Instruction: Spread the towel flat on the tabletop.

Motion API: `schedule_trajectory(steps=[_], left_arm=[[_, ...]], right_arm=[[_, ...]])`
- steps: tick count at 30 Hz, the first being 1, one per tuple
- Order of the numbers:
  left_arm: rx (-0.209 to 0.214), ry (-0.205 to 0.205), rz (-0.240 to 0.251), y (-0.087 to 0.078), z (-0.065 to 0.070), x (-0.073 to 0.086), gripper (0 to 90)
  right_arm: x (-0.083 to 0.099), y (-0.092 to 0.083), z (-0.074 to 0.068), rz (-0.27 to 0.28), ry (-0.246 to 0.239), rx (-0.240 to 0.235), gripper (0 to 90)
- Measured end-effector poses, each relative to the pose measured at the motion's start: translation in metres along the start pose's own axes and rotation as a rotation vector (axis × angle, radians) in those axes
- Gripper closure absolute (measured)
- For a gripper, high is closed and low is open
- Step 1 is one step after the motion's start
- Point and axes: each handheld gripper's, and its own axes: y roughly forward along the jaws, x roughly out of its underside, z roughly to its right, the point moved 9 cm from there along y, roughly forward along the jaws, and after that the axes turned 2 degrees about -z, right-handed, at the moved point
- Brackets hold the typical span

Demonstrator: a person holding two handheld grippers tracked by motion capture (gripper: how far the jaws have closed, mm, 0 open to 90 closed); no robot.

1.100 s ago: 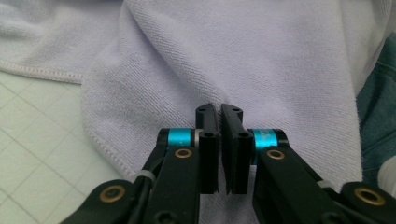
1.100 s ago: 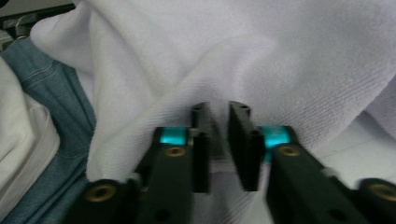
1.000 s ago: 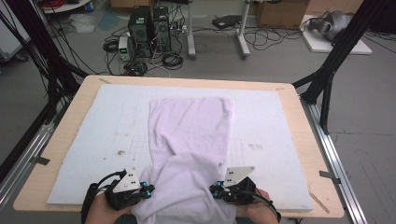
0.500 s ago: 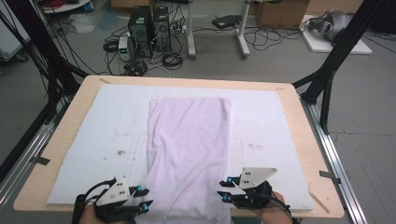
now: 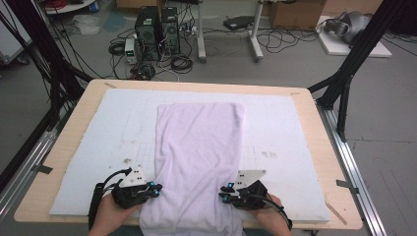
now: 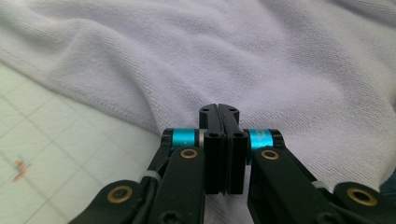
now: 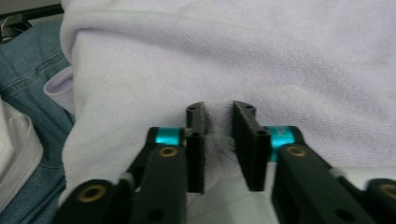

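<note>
Lavender towel [image 5: 199, 157] spread lengthwise on white mat [image 5: 285, 128], near end draped over table [image 5: 64, 147] edge. Left gripper [image 5: 156, 188] clenched empty beside its hem; right gripper [image 5: 223, 192] closing, pinching a fold.

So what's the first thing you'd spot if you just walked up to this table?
A big pale purple towel lies down the middle of the white mat, its near end hanging over the table edge. The left gripper and right gripper sit at its two sides near that end, the right one pinching a fold.
</note>
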Motion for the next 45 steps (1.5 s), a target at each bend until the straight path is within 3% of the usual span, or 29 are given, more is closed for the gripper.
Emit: schedule_trajectory(steps=[4, 7, 13, 19, 23, 27, 32, 36, 39, 43, 45], left_arm=[[-0.019, -0.024, 0.062, -0.024, -0.006, -0.007, 89.8], [-0.024, -0.029, 0.049, -0.030, -0.010, -0.005, 89.4], [-0.042, -0.051, 0.013, -0.012, -0.022, 0.001, 80.0], [-0.075, -0.065, 0.002, 0.002, -0.037, -0.008, 86.3], [-0.044, -0.050, -0.016, 0.013, -0.033, -0.010, 82.5], [-0.048, -0.017, -0.030, 0.021, -0.030, -0.012, 73.1], [-0.060, 0.001, -0.037, 0.023, -0.028, -0.013, 87.9], [-0.097, -0.007, -0.037, 0.017, -0.034, -0.012, 89.1], [-0.128, -0.033, -0.006, 0.001, -0.044, -0.013, 89.2], [-0.161, -0.033, -0.005, -0.016, -0.056, -0.015, 89.3], [-0.157, -0.040, -0.007, -0.019, -0.058, -0.015, 89.3]], right_arm=[[-0.003, -0.004, -0.002, 0.009, -0.007, 0.004, 80.2], [-0.006, -0.009, 0.000, 0.028, -0.008, 0.005, 80.6], [-0.002, -0.019, 0.002, 0.019, -0.010, 0.020, 80.8], [0.002, -0.019, 0.003, 0.019, -0.003, 0.019, 80.8], [0.004, -0.016, 0.004, 0.015, 0.000, 0.022, 80.6], [0.007, -0.015, 0.004, 0.016, 0.007, 0.018, 80.3], [0.006, -0.013, 0.004, 0.017, 0.003, 0.021, 80.2], [0.005, -0.013, 0.003, 0.015, 0.002, 0.021, 80.1], [0.002, -0.015, 0.002, 0.022, 0.002, 0.021, 80.1], [-0.002, -0.015, 0.001, 0.026, -0.009, 0.020, 79.8], [-0.005, -0.015, 0.001, 0.034, -0.016, 0.018, 78.3]])
